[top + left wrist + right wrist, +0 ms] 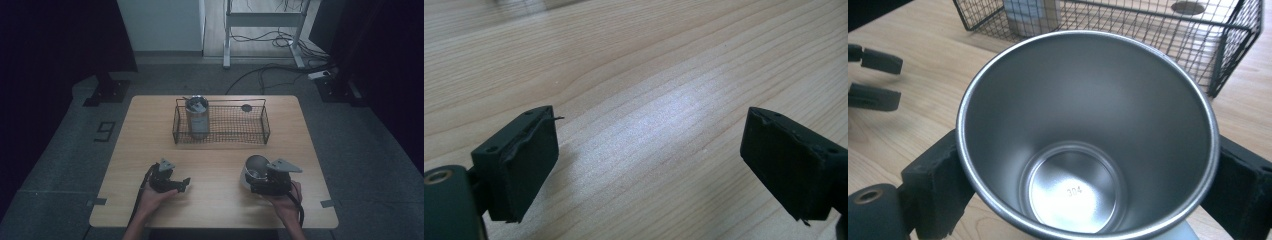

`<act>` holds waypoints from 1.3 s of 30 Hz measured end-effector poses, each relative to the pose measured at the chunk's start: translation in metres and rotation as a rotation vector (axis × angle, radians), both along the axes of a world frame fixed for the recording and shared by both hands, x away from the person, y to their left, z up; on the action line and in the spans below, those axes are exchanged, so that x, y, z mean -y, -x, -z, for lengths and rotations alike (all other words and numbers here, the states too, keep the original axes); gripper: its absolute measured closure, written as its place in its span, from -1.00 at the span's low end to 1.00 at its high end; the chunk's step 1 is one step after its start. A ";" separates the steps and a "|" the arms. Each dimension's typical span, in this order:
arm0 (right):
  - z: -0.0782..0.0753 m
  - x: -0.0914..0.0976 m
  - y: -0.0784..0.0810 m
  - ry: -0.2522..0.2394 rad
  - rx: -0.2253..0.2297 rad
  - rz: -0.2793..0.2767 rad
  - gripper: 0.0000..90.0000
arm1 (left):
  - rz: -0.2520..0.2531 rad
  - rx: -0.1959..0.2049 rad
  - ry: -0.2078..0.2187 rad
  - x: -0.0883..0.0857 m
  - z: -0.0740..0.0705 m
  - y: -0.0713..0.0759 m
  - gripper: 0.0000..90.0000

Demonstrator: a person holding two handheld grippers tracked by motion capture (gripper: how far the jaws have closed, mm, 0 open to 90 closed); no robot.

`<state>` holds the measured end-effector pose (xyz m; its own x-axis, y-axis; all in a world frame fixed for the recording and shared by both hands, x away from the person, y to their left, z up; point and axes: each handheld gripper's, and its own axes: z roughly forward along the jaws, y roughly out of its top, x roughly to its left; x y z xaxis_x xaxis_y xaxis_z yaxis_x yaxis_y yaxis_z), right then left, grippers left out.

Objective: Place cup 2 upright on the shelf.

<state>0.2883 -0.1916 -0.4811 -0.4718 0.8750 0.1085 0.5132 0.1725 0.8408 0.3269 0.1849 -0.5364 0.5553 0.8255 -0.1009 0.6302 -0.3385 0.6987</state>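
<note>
Nearest to me, at the near edge of the tabletop (215,200), I have both hands in place. On the near left, my left gripper (183,184) lies low over the bare wood with its jaws pointing right; along that gripper's own camera I see the two black pads standing well apart with only wood grain between them, so they are released and grasp nothing. On the near right, my right gripper (256,181) is clenched on a stainless steel cup (255,169). Its own camera looks straight down into the cup (1083,150): the rolled rim is round and bright, the stamped mark 304 sits on the inner base, and a black pad presses against the outside wall on each side, just under the rim. From above, the cup is tipped, its mouth facing up and toward the far left, at the front of the gripper; whether its base touches the wood I cannot tell.

Farther off, past the middle of the tabletop, stands a black wire basket (260,131), long side facing me. Inside its left end another steel cup (198,117) stands upright, and something lies in its mouth that I cannot make out. On the far right rim of the basket sits a small dark round tag (246,107).
</note>
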 end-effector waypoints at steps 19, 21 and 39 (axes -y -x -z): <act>-0.037 0.016 -0.006 -0.023 0.042 0.060 -0.83 | 0.011 0.005 0.008 0.001 -0.002 0.004 -0.80; -0.042 0.016 -0.008 -0.022 0.047 0.064 -0.83 | 0.015 0.010 0.001 0.003 -0.002 0.004 -0.80; -0.080 0.000 -0.030 -0.006 0.070 0.100 -0.83 | 0.069 0.010 0.027 0.013 -0.002 0.008 -0.80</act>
<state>0.3182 -0.1913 -0.4009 -0.3891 0.9174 0.0834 0.4676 0.1187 0.8759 0.3193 0.1719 -0.5343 0.6119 0.7822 -0.1167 0.5992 -0.3623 0.7139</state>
